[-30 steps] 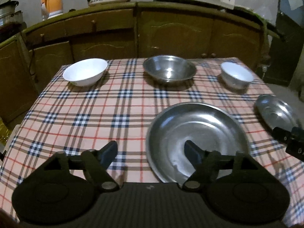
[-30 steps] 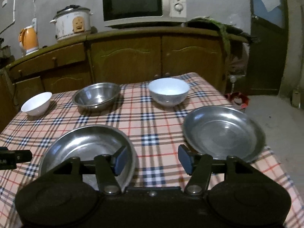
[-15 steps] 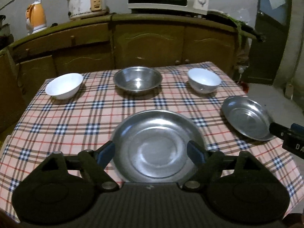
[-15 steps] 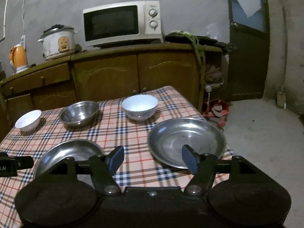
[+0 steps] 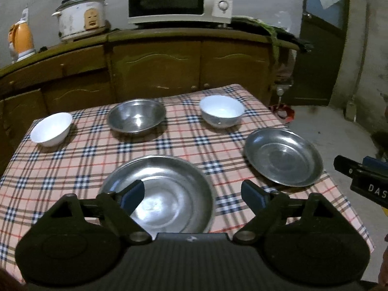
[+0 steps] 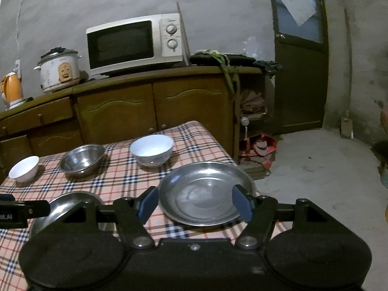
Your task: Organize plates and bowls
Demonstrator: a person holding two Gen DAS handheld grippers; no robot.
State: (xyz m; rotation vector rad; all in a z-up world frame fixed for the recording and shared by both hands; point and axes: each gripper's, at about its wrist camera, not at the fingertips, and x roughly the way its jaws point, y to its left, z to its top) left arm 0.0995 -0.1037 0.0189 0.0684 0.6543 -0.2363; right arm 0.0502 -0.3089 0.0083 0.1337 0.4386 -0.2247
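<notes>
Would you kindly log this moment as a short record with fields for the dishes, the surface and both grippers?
surface: table with plaid cloth
far row, left to right: small white bowl, steel bowl, larger white bowl
near row: large steel plate, smaller steel plate to its right by the cloth's edge
stacking: none; every dish sits apart
left gripper: jaws opening, nothing held, above the large steel plate
right gripper: open, nothing held, facing the smaller steel plate

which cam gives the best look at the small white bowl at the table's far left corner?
Left wrist: the small white bowl sits larger and fully inside the frame, its interior showing. The right wrist view catches it tiny near the left edge.
</notes>
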